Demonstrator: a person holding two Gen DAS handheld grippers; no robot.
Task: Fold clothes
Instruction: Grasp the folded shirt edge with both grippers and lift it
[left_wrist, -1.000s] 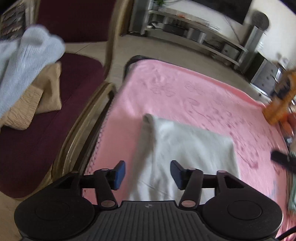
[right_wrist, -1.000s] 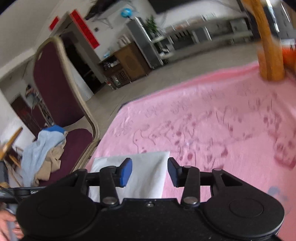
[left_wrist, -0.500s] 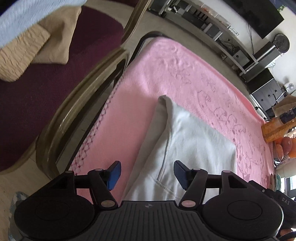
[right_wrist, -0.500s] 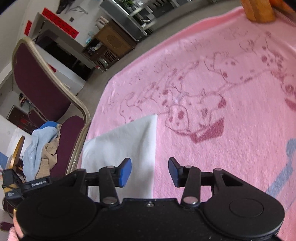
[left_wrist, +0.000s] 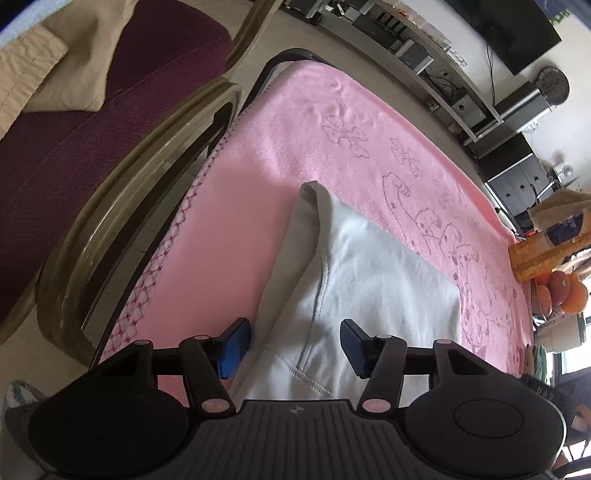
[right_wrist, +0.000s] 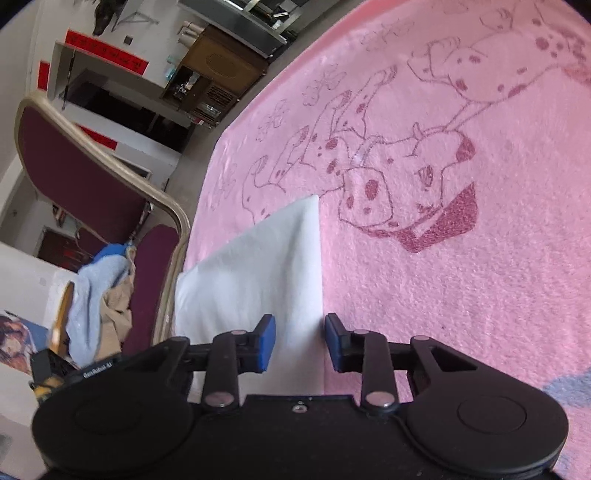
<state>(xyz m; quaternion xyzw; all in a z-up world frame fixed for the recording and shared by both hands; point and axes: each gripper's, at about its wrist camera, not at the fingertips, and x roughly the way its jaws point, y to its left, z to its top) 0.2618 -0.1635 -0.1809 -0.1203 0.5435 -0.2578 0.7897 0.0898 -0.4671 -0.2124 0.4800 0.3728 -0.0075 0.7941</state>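
Grippers both dropped toward the folded white cotton garment (left_wrist: 369, 280) lying flat on the pink dog-print blanket (left_wrist: 295, 147) over the tabletop. Left gripper (left_wrist: 291, 343) tilts steeply down, fingers closing, near hem between them, not pinched yet. Right gripper (right_wrist: 300, 341) has rolled, fingers narrowing astride the garment's right edge, not clamped. Likely setting up the next fold.

Home living room: pink dalmatian-print blanket (left_wrist: 258, 229) as work surface, maroon banquet chair (right_wrist: 85, 177) piled with clothes, wall TV (left_wrist: 513, 33) over media shelf, oranges (left_wrist: 565, 291), wooden cabinet (right_wrist: 218, 81)
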